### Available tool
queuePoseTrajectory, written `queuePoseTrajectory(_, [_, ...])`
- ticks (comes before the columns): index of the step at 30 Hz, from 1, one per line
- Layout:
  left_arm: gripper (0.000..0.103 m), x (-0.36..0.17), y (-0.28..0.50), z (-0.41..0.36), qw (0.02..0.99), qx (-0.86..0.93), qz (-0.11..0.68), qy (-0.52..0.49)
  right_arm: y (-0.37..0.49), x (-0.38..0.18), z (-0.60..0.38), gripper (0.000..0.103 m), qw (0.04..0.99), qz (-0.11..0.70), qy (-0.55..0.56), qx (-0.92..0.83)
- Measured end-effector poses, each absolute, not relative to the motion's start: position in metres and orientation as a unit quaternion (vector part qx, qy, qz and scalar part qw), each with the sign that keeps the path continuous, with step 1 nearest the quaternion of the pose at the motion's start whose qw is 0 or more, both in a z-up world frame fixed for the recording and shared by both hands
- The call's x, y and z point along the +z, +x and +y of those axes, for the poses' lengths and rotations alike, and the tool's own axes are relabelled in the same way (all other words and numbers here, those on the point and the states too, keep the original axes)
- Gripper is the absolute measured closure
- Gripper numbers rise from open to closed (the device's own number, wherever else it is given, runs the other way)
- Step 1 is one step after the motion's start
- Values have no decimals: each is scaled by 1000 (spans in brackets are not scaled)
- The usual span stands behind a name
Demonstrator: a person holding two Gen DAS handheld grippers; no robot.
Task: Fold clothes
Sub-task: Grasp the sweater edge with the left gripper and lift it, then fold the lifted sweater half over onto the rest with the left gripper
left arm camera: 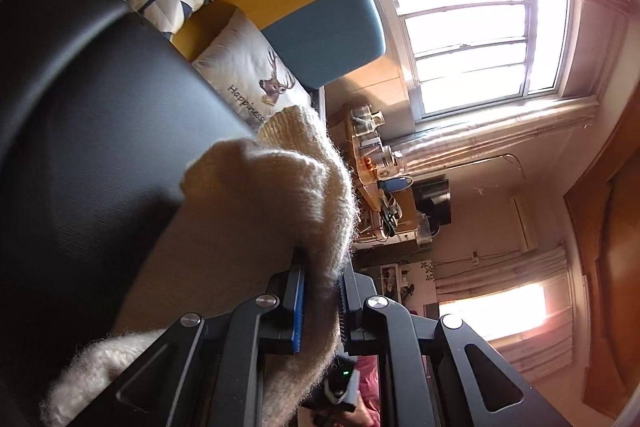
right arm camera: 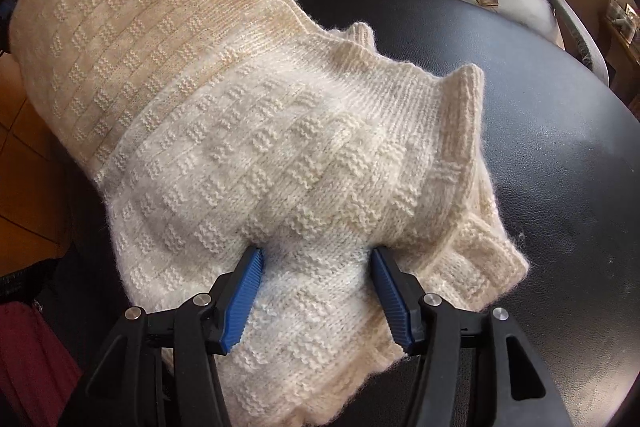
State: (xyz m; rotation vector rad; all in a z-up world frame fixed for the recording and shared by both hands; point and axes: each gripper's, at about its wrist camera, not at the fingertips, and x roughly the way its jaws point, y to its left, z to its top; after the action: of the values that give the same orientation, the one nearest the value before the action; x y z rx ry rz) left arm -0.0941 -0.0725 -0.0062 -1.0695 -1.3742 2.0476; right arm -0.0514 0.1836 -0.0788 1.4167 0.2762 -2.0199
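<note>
1. We have a cream knit sweater (right arm camera: pixel 256 131) heaped on the round black tabletop (right arm camera: pixel 540 155), its far part spilling past the left rim and its ribbed hem curling up on the right.

2. Our right gripper (right arm camera: pixel 316 291) sits low over the near end of the knit, jaws spread wide, blue pads (right arm camera: pixel 244 303) flanking a fold without closing on it. The cloth lies dead ahead between them, bulging up just beyond the tips.

3. Our left gripper (left arm camera: pixel 320 291) is tipped on its side, with the jaws pinching a thick fold of the same sweater (left arm camera: pixel 280 195); wool bunches out ahead of the fingers.

4. The relation that counts: from the right jaws the sweater's long axis runs away and to the left, toward the far rim. The right hand is nearer the loose near end; the left already holds cloth.

5. Our read is that the fold is mid-course. The right jaws likely need to close on that near fold before anything can be lifted over.

6. One risk: the knit is thick and fuzzy, so a shallow bite could slip.
</note>
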Motion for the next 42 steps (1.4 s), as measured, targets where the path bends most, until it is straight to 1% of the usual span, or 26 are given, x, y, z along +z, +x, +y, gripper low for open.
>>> queuePoseTrajectory(2, [90,-3,-98,-53,232,735,-507,-387,-50,-80,184,45,326,95,535,-774])
queuePoseTrajectory(8, [90,-2,-113,10,251,733,-480,-411,-47,-86,195,44,345,49,516,-782])
queuePoseTrajectory(14, [90,-32,-123,63,248,718,-458,-462,-45,-94,212,44,364,16,499,-786])
queuePoseTrajectory(18, [90,-53,-125,91,241,713,-436,-493,-42,-97,218,44,368,11,494,-788])
queuePoseTrajectory(22, [89,-78,-126,106,226,706,-419,-524,-37,-100,227,44,370,-3,482,-794])
queuePoseTrajectory(24, [89,-90,-128,114,223,691,-425,-541,-33,-102,233,45,372,-10,468,-801])
queuePoseTrajectory(26, [88,-91,-127,118,230,681,-427,-548,-31,-105,242,45,376,-18,456,-807])
queuePoseTrajectory(27, [85,-91,-126,120,234,677,-428,-552,-29,-105,248,45,377,-24,452,-808])
queuePoseTrajectory(29, [83,-80,-120,116,253,665,-441,-547,-25,-106,261,45,374,-35,449,-811])
queuePoseTrajectory(33, [83,-44,-108,92,303,647,-480,-510,-9,-106,286,45,365,-45,448,-815])
queuePoseTrajectory(35, [83,-27,-103,71,309,665,-480,-483,-2,-108,298,45,357,-41,455,-815])
queuePoseTrajectory(37, [78,-18,-96,46,295,701,-453,-465,6,-110,311,45,348,-27,464,-814])
queuePoseTrajectory(40, [77,-19,-84,10,232,772,-374,-458,5,-102,349,45,343,-23,470,-813])
queuePoseTrajectory(41, [77,-24,-80,1,222,782,-358,-459,16,-94,349,45,342,-25,469,-814])
queuePoseTrajectory(42, [77,-30,-77,-8,211,792,-342,-459,24,-85,360,45,350,-41,459,-815])
